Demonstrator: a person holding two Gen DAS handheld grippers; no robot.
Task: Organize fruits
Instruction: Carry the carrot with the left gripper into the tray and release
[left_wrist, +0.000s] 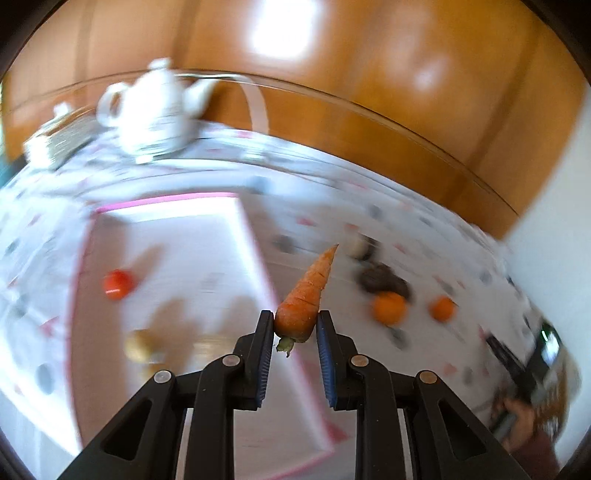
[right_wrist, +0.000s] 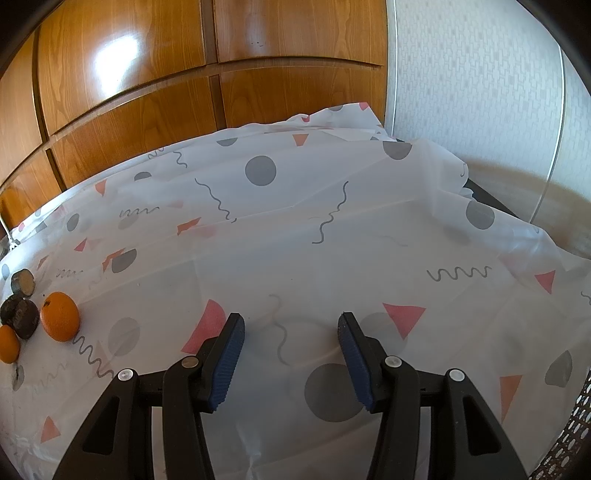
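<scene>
My left gripper is shut on a carrot at its thick end, tip pointing away, held above the right edge of a pink-rimmed white tray. A red tomato and a yellowish fruit lie in the tray. Two oranges and dark brown fruits lie on the cloth to the right. My right gripper is open and empty above the patterned tablecloth; the oranges and dark fruits sit at its far left.
A white teapot and stacked dishes stand at the table's back left. A wooden cabinet runs behind the table. The other hand and gripper show at the right edge. A woven basket edge is at lower right.
</scene>
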